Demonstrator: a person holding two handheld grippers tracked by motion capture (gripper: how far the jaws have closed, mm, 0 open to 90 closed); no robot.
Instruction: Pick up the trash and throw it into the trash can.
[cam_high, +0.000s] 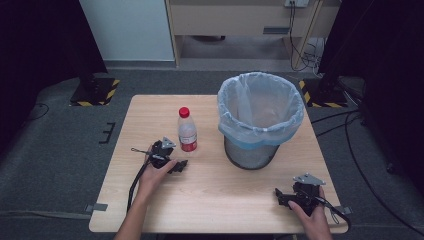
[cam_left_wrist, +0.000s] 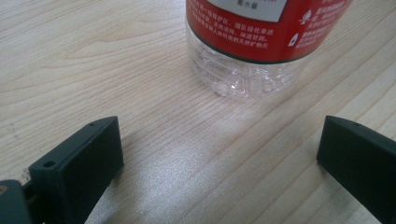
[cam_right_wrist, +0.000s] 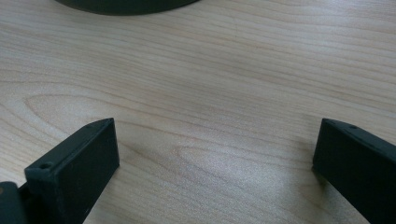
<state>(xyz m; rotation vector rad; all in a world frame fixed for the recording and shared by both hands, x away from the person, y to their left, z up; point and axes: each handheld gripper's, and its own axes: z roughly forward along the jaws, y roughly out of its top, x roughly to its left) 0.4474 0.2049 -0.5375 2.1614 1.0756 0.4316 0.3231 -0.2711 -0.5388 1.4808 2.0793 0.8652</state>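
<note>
The left gripper (cam_high: 181, 166) rests on the table with its jaws spread wide and nothing between them. In the left gripper view the water bottle (cam_left_wrist: 261, 44) stands straight ahead at twelve o'clock, its clear base just beyond the jaw tips and not yet touched. The right gripper (cam_high: 280, 196) is likewise released, its jaws wide over bare wood, with only the dark foot of the waste bin (cam_right_wrist: 126, 4) at its eleven o'clock.

The step in hand looks like a reach for the bottle. To do it well, I judge the left gripper should slide forward low and level until the bottle sits squarely between both pads, then close on the labelled waist rather than the ribbed base, where thin plastic could buckle or slip. The bottle is tall and narrow, so a push from one jaw alone could tip it; both pads should meet it together.

From the high view, the bottle (cam_high: 187, 130) stands upright with a red cap, near the table's centre, at one o'clock from the left gripper. The bin (cam_high: 260, 120), lined with a pale bag, stands just to its right at three o'clock. The table (cam_high: 220, 200) is light wood, on a grey floor, with cables at right and a wooden desk at twelve o'clock.
</note>
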